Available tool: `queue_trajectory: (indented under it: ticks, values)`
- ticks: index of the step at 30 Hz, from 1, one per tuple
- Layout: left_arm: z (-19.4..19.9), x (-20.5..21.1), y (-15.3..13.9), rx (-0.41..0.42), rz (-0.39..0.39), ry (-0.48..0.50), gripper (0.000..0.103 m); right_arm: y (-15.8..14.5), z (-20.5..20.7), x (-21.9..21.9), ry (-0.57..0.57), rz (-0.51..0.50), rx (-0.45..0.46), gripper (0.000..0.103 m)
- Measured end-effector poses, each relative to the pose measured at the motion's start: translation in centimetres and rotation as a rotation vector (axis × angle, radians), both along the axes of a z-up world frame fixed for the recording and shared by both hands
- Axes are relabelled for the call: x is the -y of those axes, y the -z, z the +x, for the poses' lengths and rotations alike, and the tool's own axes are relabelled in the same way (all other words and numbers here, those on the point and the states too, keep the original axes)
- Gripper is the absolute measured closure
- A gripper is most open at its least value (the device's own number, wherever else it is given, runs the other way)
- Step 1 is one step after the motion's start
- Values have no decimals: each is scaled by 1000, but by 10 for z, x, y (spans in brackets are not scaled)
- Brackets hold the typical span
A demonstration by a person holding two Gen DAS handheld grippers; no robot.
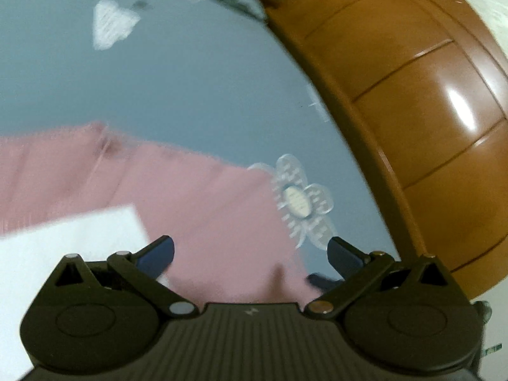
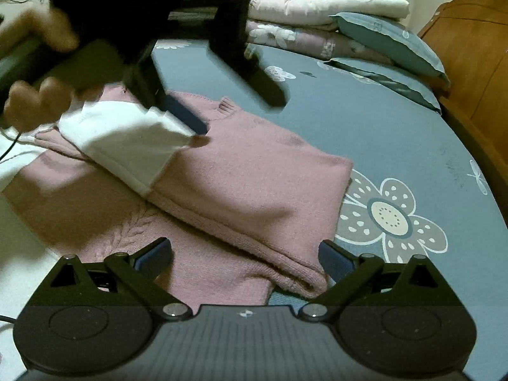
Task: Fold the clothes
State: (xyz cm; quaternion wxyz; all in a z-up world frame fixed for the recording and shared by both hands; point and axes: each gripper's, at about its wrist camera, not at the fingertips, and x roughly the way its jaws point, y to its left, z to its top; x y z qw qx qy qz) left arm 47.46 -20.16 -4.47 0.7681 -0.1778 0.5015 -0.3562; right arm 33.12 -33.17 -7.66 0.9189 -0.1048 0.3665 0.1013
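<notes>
Garments: two; one pink knit sweater (image 2: 241, 184) lying partly folded on the bed, one white garment (image 2: 127, 136) lying across the sweater's upper part
Sweater position: just beside the large flower print (image 2: 390, 216) on the bed sheet, its folded edge touching the print's petals
Bed sheet (image 2: 365, 120): blue-grey; one large flower seen whole, smaller flower prints beyond it
Claws: two
Left claw (image 1: 250, 254): spread wide, holding nothing; in the right wrist view it hangs over the white garment (image 1: 63, 247), one blue pad close to the cloth, contact cannot be told
Right claw (image 2: 244, 254): spread wide, holding nothing, low over the sweater's near folded edge
Hand (image 2: 35, 73): one, blurred, gripping the left claw's handle
Pillows (image 2: 390, 41): two, blue-grey, beyond the flower print
Folded quilts (image 2: 317, 9): stacked beside the pillows, count uncertain
Wooden bed frame (image 1: 428, 95): one, orange-brown, panelled, past the flower print
Writing: faint letters on the upper pillow, unreadable; a small emblem on each claw body, no words
</notes>
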Motion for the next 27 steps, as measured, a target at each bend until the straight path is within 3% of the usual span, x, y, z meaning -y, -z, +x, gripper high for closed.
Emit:
queue_trajectory:
  ticks: [7, 13, 18, 21, 27]
  values:
    - [6, -11, -3, 29, -28, -89, 1, 1, 0, -2, 4, -7, 8, 1]
    - [-21, -7, -15, 41, -72, -16, 1, 1, 0, -2, 6, -2, 6, 0]
    - [-35, -14, 6, -25, -52, -28, 1, 2, -1, -3, 10, 2, 5, 0]
    - [-43, -25, 2, -22, -61, -46, 1, 2, -1, -4, 12, 3, 5, 0]
    - [-32, -52, -13, 59, -37, -137, 1, 3, 1, -1, 6, 2, 5, 0]
